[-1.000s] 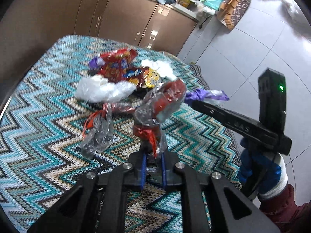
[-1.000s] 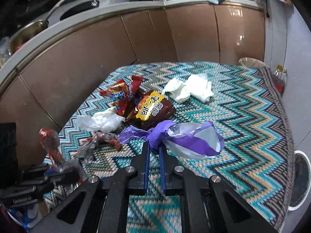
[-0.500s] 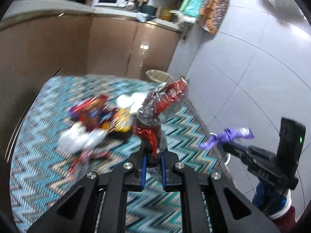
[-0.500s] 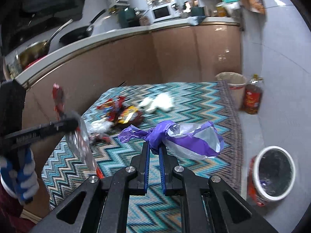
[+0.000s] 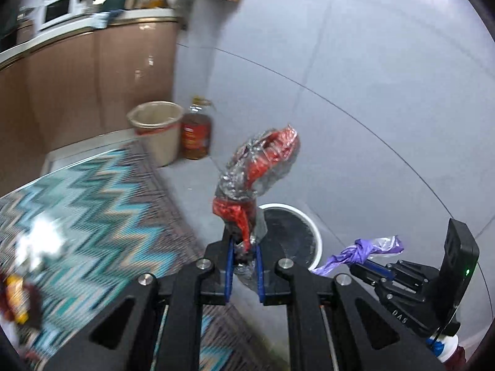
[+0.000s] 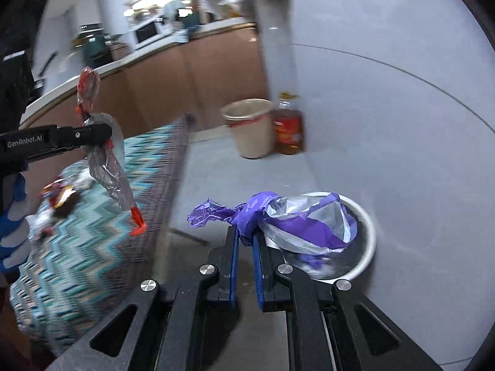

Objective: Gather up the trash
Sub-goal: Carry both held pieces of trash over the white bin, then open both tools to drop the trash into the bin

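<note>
Now the left gripper (image 5: pixel 244 255) clamps a red-and-clear plastic wrapper (image 5: pixel 258 170); its arm reads "GenRobot.AI". Beside it, the right gripper (image 6: pixel 246 241) pinches a purple plastic bag (image 6: pixel 297 221) over the white-rimmed bin (image 6: pixel 368 232) on the grey floor.

We see a crinkled, clear, glossy plastic wrapper with red print (image 5: pixel 263 167) and a thin purple-and-clear plastic bag (image 6: pixel 297 219), shiny and wrinkled. The woven cloth (image 5: pixel 102 204) looks matt and coarse in a zigzag knit. The floor tiles (image 5: pixel 355 92) are smooth and glossy, as are the brown cabinet fronts (image 5: pixel 77 86). The gripper bodies (image 5: pixel 244 309) are matt black plastic with bright metal screws.
</note>
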Motion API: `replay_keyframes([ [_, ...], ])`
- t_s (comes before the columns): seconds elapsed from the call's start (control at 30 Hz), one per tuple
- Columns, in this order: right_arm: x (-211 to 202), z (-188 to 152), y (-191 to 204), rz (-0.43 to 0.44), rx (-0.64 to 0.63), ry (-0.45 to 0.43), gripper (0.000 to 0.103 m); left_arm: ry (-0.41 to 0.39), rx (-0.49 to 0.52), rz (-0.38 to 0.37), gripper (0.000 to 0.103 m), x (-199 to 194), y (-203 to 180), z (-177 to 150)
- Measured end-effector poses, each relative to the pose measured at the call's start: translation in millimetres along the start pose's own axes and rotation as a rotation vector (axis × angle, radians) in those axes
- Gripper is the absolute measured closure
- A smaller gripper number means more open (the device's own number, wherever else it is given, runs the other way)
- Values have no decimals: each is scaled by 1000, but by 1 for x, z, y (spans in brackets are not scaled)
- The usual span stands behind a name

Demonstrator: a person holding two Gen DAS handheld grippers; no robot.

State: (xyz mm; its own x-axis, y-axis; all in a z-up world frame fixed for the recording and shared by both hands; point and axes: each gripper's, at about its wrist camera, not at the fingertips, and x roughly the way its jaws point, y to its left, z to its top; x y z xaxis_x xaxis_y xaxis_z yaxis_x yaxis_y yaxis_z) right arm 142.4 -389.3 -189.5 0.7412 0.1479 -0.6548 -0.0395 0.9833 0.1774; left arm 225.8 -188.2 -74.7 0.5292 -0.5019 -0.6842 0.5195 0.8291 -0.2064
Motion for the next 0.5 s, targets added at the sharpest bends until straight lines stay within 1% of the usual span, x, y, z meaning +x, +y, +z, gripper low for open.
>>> replay_keyframes([
  [0.1,17,7,-30,-32,25,12,94,20,37,-6,92,49,-27,19],
  [0.23,47,16,-61,-67,42,36,94,60,59,-14,92,109,-49,33],
  [0.3,60,18,-71,-77,48,51,93,83,57,-18,91,136,-56,37],
  [0.4,78,20,-83,-91,45,73,92,109,53,-34,91,167,-62,38],
  [0.5,95,20,-94,-110,50,91,90,143,39,-73,87,198,-68,39],
])
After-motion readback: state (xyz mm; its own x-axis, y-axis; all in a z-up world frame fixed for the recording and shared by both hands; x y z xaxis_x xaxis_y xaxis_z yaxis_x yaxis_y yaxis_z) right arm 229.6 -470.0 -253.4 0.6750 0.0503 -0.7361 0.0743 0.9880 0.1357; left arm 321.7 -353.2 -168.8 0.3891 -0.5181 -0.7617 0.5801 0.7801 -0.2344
